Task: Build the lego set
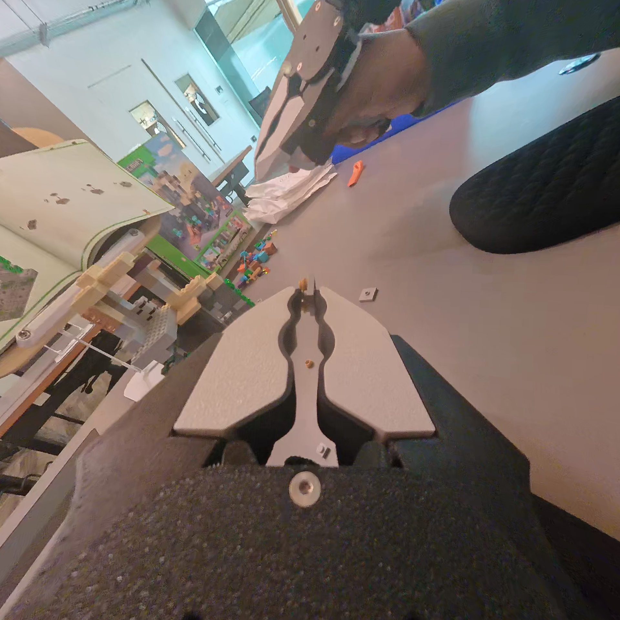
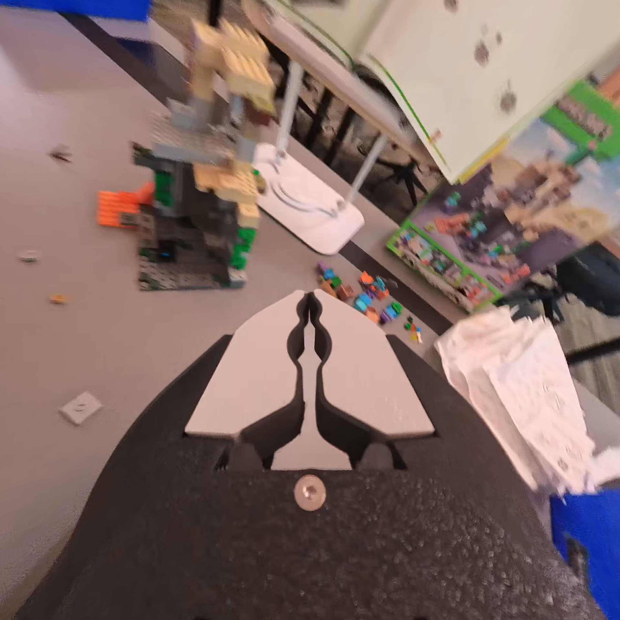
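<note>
In the left wrist view my left gripper (image 1: 308,292) is shut on a small thin grey piece with a tan round stud (image 1: 308,283), held at the fingertips just above the grey table (image 1: 436,335). The partly built lego model (image 1: 151,302), grey with tan blocks and green bits, stands to its left; it also shows blurred in the right wrist view (image 2: 198,201). My right gripper (image 2: 308,297) is shut with its tips touching and nothing seen between them. It also shows farther off in the left wrist view (image 1: 260,167), held by a hand.
An open instruction booklet (image 1: 67,201) rests on a white stand (image 2: 308,208) beside the set's box (image 2: 503,228). Loose coloured pieces (image 2: 365,298), a grey square plate (image 1: 368,294), a tan stud (image 1: 308,362), an orange piece (image 1: 355,173), white paper bags (image 2: 503,385) and a black pad (image 1: 543,188) lie around. Some 20 cm of space lies between my two pairs of fingers.
</note>
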A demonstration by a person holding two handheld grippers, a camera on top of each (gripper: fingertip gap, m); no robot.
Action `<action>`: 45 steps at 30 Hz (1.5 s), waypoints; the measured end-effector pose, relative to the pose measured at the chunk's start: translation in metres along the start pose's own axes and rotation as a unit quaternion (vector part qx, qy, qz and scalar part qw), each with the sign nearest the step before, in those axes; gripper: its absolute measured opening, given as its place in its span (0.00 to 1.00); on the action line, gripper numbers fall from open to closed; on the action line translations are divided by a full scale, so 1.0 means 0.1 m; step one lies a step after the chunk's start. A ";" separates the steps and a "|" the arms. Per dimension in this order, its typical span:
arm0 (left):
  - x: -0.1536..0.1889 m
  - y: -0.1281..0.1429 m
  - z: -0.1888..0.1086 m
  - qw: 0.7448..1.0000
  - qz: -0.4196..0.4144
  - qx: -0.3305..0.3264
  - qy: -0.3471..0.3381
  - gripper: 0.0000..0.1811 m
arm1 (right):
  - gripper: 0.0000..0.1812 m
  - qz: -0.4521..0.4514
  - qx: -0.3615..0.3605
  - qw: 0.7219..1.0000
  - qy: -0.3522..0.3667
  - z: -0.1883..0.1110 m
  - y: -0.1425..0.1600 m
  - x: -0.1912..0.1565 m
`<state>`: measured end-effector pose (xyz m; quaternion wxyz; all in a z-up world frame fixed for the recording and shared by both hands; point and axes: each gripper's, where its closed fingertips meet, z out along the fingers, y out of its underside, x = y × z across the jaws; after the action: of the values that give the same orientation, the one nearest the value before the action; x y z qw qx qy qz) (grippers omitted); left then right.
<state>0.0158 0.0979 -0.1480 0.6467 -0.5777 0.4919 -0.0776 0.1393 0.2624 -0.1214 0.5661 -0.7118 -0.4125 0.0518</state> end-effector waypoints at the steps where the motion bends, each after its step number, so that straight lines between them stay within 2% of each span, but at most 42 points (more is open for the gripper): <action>1: 0.01 0.01 0.01 1.000 0.000 -0.003 0.003 0.04 | 0.00 0.008 -0.020 1.000 0.012 0.06 0.11 0.09; 6: 0.04 0.07 0.07 1.000 0.002 -0.019 0.007 0.04 | 0.00 0.041 -0.067 0.996 0.033 0.29 0.44 0.31; 9: 0.04 0.13 0.10 1.000 0.004 -0.030 0.006 0.04 | 0.00 0.056 -0.064 0.996 0.022 0.36 0.46 0.27; 12: 0.04 0.19 0.12 0.999 0.008 -0.040 0.001 0.04 | 0.00 0.058 -0.033 0.998 -0.002 0.35 0.27 0.13; 17: 0.03 0.23 0.14 0.999 0.009 -0.047 -0.004 0.04 | 0.00 0.036 0.025 0.997 -0.068 0.30 -0.31 -0.26; 20: 0.01 0.23 0.14 0.999 0.017 -0.044 -0.014 0.04 | 0.00 0.022 0.059 0.987 -0.145 0.23 -0.58 -0.65; 22: -0.01 0.21 0.13 0.999 0.026 -0.041 -0.021 0.04 | 0.00 0.027 0.057 0.970 -0.234 0.12 -0.65 -1.01; 23: -0.01 0.20 0.13 0.998 0.031 -0.039 -0.023 0.04 | 0.04 0.035 0.049 0.955 -0.291 0.04 -0.66 -1.21; 26: -0.02 0.18 0.12 0.998 0.048 -0.035 -0.032 0.04 | 0.13 0.069 0.012 0.892 -0.447 -0.26 -0.60 -1.67; 31: 0.01 0.12 0.12 0.996 0.081 -0.018 -0.041 0.04 | 0.21 0.113 -0.037 0.825 -0.553 -0.43 -0.38 -1.95; 36: 0.07 0.03 0.10 0.993 0.114 0.004 -0.039 0.04 | 0.18 0.190 -0.035 0.757 -0.624 -0.54 -0.37 -2.10; 38: 0.08 0.02 0.10 0.992 0.121 0.007 -0.039 0.04 | 0.12 0.204 -0.034 0.748 -0.631 -0.54 -0.37 -2.11; 41: 0.11 0.01 0.10 0.992 0.121 0.013 -0.032 0.04 | 0.10 0.207 -0.025 0.741 -0.639 -0.55 -0.35 -2.11; 45: 0.12 0.03 0.10 0.995 0.099 0.014 -0.016 0.09 | 0.10 0.175 0.014 0.762 -0.623 -0.55 -0.31 -2.07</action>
<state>0.0279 0.0970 -0.1583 0.6672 -0.5179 0.5352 -0.0108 0.0175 0.0877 -0.1573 0.1759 -0.5745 -0.5419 0.5877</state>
